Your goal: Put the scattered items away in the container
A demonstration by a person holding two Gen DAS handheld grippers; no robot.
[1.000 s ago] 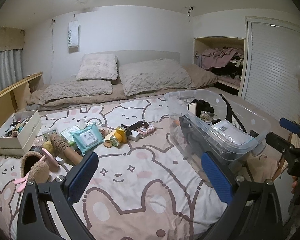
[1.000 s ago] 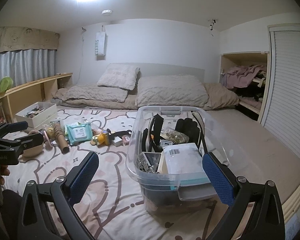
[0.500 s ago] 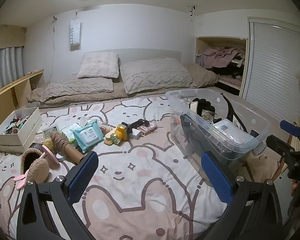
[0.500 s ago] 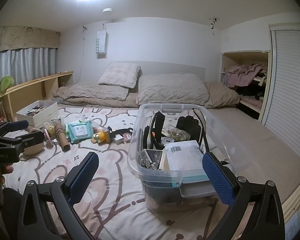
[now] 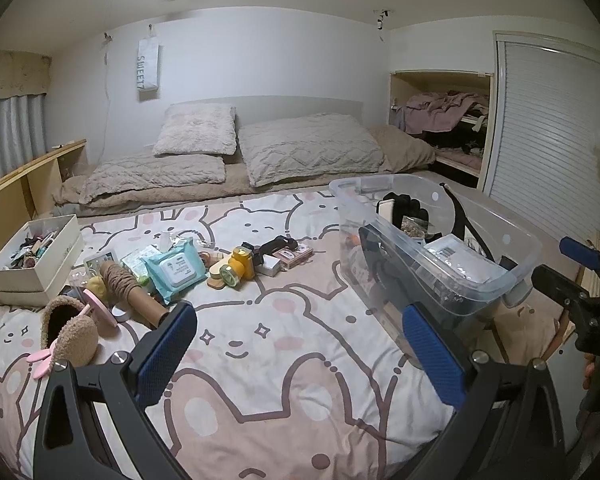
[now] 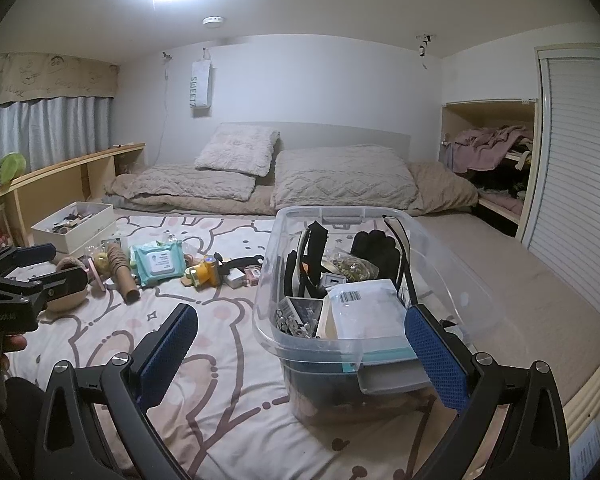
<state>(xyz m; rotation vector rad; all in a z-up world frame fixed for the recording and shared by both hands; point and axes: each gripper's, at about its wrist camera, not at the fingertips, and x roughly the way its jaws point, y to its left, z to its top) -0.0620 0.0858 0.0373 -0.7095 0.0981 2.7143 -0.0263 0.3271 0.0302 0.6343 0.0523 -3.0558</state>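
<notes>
Ahead of left hand-held gripper (image 5: 300, 354), fingers apart, empty: scattered items (image 5: 180, 268) on bed (image 5: 284, 344); right hand-held gripper (image 6: 300, 354) likewise apart, container (image 6: 356, 344) just ahead.

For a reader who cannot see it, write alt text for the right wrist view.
An open, empty right hand-held gripper faces a clear plastic storage bin of oddments on a cartoon-print bedspread. To the left lie a teal wipes pack, a yellow toy camera and other clutter.

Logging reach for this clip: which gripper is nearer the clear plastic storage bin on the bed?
Right. The right gripper sits just before the clear plastic storage bin, its near rim between the open fingers. The left gripper hangs over the bedspread, bin off to its right.
</notes>
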